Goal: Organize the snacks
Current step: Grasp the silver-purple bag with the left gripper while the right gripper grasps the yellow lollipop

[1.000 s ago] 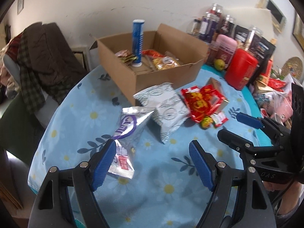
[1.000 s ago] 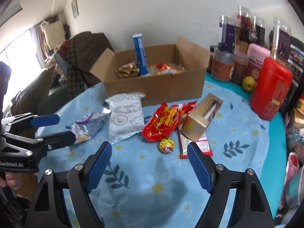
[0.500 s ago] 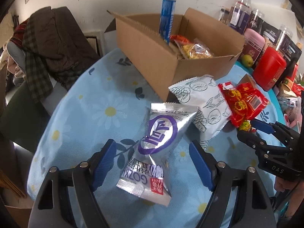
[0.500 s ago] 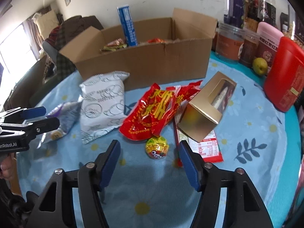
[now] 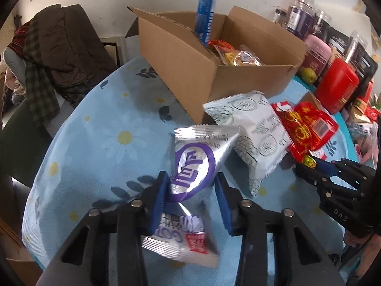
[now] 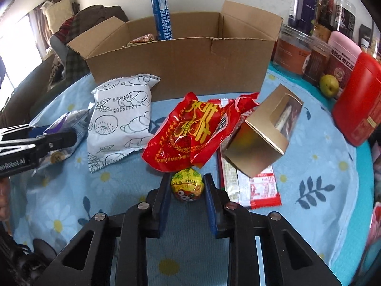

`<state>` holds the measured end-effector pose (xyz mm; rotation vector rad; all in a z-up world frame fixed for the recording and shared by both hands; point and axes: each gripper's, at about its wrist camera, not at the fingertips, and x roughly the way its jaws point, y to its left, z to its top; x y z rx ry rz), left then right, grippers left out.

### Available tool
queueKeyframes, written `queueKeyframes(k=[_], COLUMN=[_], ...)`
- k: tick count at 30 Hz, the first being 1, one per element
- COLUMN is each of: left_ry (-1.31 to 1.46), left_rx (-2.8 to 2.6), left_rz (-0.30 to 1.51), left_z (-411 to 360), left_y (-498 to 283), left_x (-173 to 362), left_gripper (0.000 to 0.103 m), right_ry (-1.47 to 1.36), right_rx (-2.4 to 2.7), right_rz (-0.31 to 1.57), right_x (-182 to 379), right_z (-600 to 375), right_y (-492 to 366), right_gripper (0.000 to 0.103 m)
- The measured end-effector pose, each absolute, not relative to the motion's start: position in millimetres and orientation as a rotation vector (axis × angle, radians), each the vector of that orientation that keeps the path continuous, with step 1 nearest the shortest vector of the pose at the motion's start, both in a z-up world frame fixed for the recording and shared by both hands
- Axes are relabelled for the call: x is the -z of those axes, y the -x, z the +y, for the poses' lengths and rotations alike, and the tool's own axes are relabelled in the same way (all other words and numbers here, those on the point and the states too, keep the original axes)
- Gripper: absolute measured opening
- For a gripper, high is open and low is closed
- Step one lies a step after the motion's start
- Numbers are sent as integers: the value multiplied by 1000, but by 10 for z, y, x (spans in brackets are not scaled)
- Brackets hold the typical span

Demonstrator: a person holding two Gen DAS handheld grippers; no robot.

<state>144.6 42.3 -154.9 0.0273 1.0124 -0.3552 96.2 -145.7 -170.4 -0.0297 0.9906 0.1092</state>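
Observation:
My left gripper (image 5: 191, 186) is shut on a silver snack bag with a purple ring (image 5: 193, 164) that lies on the blue daisy tablecloth (image 5: 100, 143). My right gripper (image 6: 187, 187) is shut on a small round yellow-green candy ball (image 6: 187, 187) on the cloth. An open cardboard box (image 6: 181, 62) stands at the back with snacks and a tall blue tube (image 6: 162, 15) inside. A white bread bag (image 6: 121, 119), a red bag (image 6: 190, 131), a gold window box (image 6: 262, 135) and a flat red-white bar (image 6: 252, 186) lie in front of the box.
Jars (image 6: 304, 7), a pink tin (image 6: 340, 54), a red canister (image 6: 362, 102) and a green fruit (image 6: 328, 84) crowd the back right. A chair with dark coats (image 5: 52, 54) stands left of the table. The left gripper shows in the right wrist view (image 6: 35, 140).
Both grippers have moved down and forward and closed: the left on the silver bag, the right on the candy ball.

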Motion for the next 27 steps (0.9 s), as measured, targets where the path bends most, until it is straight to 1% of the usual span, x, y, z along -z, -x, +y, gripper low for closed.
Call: queueKeyframes(k=[5, 6, 14, 22, 27], left_ry=[-40, -41, -78, -79, -61], left_rx=[370, 377, 410, 495, 535], left_rz=[1016, 1020, 1033, 1055, 1083], left_z=[381, 373, 286, 104, 17], left_y=[-1284, -1244, -883, -583, -552], left_x=[1521, 1516, 1482, 1474, 1514], left_gripper=[39, 37, 35, 35, 35], right_ry=[11, 5, -10, -34, -12], right_rx=[-114, -118, -138, -135, -128], right_rz=[1000, 1002, 1003, 1025, 1034], right_x=[1702, 1699, 1656, 1652, 1644], right_z=[-1454, -1463, -1465, -1594, -1606], right_y=[-762, -725, -310, -21, 114], right_gripper=[26, 26, 26, 26, 26])
